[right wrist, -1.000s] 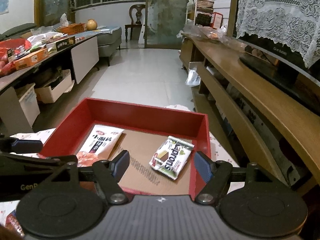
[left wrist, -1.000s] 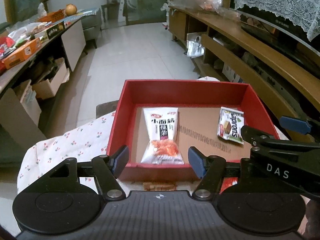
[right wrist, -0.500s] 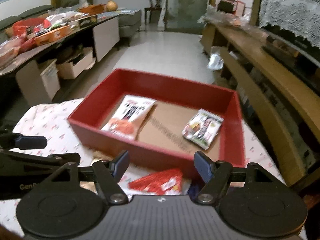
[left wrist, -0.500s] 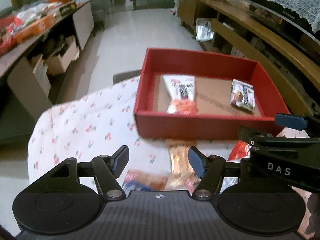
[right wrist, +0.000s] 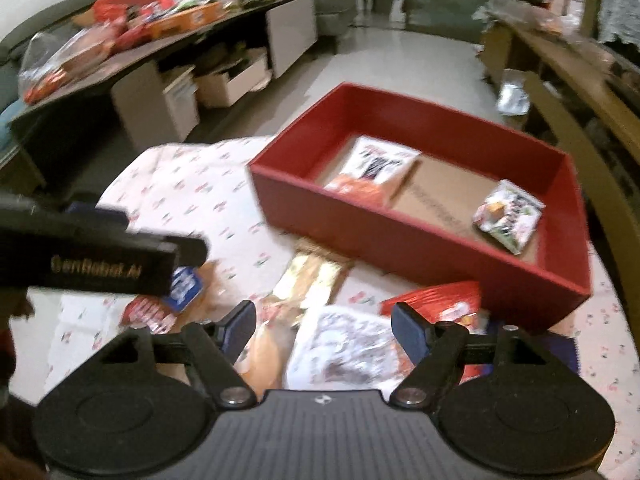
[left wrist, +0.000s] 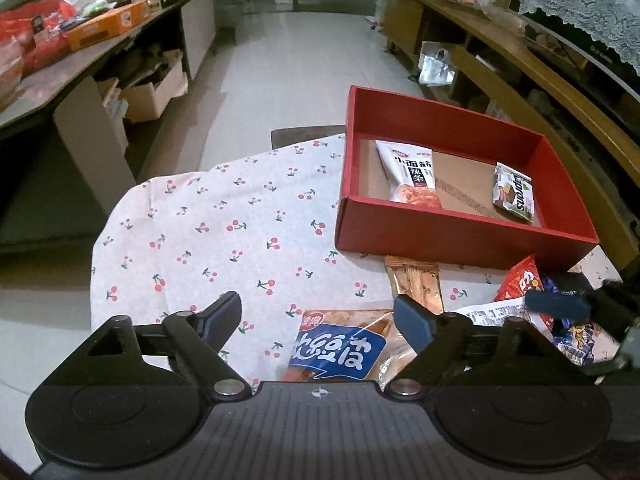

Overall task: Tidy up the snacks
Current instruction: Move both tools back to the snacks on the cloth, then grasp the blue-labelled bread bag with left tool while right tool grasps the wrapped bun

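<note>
pale tiled floor (left wrist: 304,60) runs between a long dark sideboard (left wrist: 72,92) at left and wooden shelving (left wrist: 532,76) at right; a lace cloth (left wrist: 580,4) hangs above; cardboard boxes (left wrist: 154,94) sit underneath the sideboard.

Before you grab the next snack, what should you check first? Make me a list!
1. Left gripper open and holding nothing: ok.
2. Right gripper open and holding nothing: ok.
3. Blue-label packet lies between the left fingers, ready to grab: ok.
4. Red box has bare floor between the white noodle packet and the green wafer packet: ok.
5. Which packet the right gripper is lined up on: cannot tell, that view is blurred.
</note>
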`<state>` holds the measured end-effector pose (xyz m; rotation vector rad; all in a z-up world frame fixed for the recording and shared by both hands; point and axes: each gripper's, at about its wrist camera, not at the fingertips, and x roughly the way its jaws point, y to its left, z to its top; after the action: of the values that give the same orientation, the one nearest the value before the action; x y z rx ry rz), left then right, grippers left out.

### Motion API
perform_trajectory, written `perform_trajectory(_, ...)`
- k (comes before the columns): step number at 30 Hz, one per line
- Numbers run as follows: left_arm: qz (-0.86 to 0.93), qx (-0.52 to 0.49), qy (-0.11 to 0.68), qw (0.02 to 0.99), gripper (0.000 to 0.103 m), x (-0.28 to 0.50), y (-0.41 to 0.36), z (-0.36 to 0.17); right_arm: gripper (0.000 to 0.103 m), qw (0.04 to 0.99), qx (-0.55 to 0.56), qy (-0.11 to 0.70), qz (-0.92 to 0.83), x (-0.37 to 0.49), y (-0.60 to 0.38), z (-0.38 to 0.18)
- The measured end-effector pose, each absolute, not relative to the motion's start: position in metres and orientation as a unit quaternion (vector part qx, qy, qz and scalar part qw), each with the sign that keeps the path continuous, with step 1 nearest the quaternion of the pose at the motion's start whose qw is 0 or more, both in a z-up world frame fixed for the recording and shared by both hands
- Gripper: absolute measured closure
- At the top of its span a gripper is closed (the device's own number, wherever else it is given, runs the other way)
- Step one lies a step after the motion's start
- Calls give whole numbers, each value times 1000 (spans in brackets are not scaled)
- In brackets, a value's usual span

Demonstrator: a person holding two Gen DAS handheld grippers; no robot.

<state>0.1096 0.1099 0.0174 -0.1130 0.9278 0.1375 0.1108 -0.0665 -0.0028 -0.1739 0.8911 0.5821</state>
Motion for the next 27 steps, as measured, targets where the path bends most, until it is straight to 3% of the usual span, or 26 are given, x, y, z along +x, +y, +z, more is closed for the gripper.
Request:
perform_trajectory(7, 59, -63, 450, 889, 14, 106, 120, 18, 23, 833, -118, 437, 320, 104, -41, -18)
perform_trajectory(13, 57, -60, 470, 879, 12, 105, 127, 7, 16, 822, -159, 430, 337, 95, -19, -33)
perform_trajectory(17, 47, -63, 494, 866, 12, 106, 130, -5, 40, 815, -159, 438, 345, 93, -17, -35)
perform_trajectory(27, 40, -64, 529, 845, 9, 117, 126, -26, 43, 802, -112, 477, 343, 66, -58, -31)
